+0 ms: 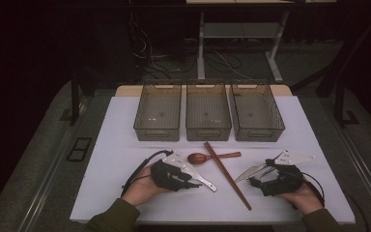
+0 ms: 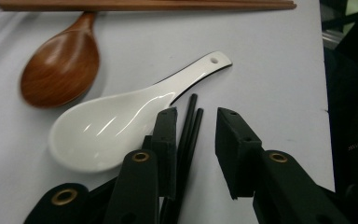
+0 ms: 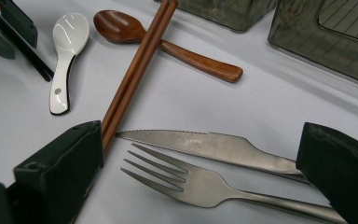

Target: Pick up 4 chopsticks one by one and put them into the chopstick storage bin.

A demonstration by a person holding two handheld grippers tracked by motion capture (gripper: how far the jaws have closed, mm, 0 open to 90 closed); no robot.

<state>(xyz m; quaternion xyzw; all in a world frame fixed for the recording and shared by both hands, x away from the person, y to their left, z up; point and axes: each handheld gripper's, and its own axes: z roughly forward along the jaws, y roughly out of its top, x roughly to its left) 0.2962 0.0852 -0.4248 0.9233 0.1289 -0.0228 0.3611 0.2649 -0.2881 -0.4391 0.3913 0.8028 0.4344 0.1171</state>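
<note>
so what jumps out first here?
Three empty bins in a row at the table's far edge. In front, wooden chopsticks lie across a wooden spoon. The left gripper straddles black chopsticks beside a white spoon; the right gripper, open, frames a knife and fork.

White table point(image 1: 116, 145) bears cutlery (three bins point(image 1: 208, 113) behind).

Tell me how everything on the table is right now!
Left bin, empty
Middle bin, empty
Right bin, empty
Wooden chopsticks, lying across wooden spoon
Wooden spoon, bowl up
White spoon, bowl up
Black chopsticks, loose between left tool's jaws
Knife, lying flat
Fork, lying flat
Left tool, open
Right tool, open around knife and fork
</note>
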